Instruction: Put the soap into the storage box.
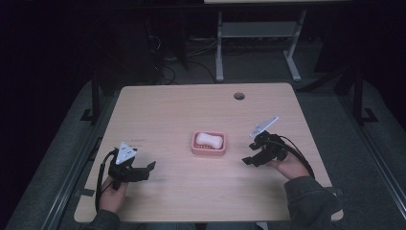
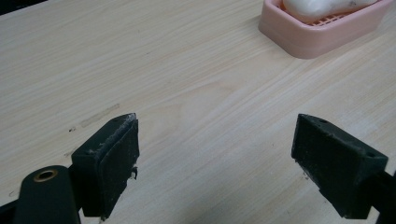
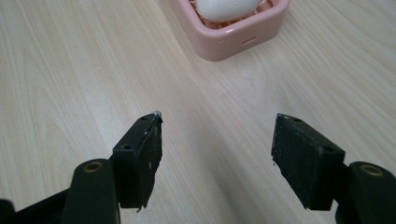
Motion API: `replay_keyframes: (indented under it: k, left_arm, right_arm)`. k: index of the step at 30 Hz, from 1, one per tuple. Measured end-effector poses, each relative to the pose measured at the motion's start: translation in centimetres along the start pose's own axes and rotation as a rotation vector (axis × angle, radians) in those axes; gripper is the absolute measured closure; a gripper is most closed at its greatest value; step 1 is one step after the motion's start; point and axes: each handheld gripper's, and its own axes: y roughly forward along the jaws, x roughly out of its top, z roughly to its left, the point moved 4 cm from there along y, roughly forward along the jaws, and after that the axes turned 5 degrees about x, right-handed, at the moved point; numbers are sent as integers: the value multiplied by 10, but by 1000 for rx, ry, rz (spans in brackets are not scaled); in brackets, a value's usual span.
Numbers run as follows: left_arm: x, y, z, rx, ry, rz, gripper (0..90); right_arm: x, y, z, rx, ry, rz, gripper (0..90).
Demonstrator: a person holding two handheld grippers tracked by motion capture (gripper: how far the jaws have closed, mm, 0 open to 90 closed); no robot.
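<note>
Pink soap dish (image 2: 322, 32) cropped, soap (image 2: 322, 7) too.

A light wooden table (image 1: 158, 115) with a small round hole (image 1: 239, 96) near its far edge stands on a grey floor (image 1: 325, 120) in a dark room, and behind it are the white legs of another table (image 1: 219, 52) and some tangled cables (image 1: 165, 72).

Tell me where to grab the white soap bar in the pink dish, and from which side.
Probably from above, across the soap bar at its narrower waist. The pink soap dish walls rise around its lower sides, so a level approach from the table would meet the rim first. Only the rounded top stands clear. The right gripper, jaws open, sits nearer than the left gripper.
</note>
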Motion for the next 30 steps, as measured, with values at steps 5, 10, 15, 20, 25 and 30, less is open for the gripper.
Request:
replay_keyframes:
  k: [5,10,15,20,25,30]
  left_arm:
    - [0,0,0,1,0,0,147]
    - [1,-1,2,21,-19,-12,147]
    - [0,0,2,12,-20,-2,147]
    - [0,0,0,7,-4,-2,147]
    - [0,0,0,7,-4,0,147]
    - [0,0,-1,3,1,0,147]
  right_arm:
    - [-10,0,0,-5,10,5,327]
    - [-17,-1,1,-2,17,-2,327]
    - [-22,-8,4,-11,32,-33,330]
    - [-33,-13,8,-26,39,-40,334]
    - [-42,-21,10,-45,39,-49,334]
    - [-50,-29,12,-59,46,-56,334]
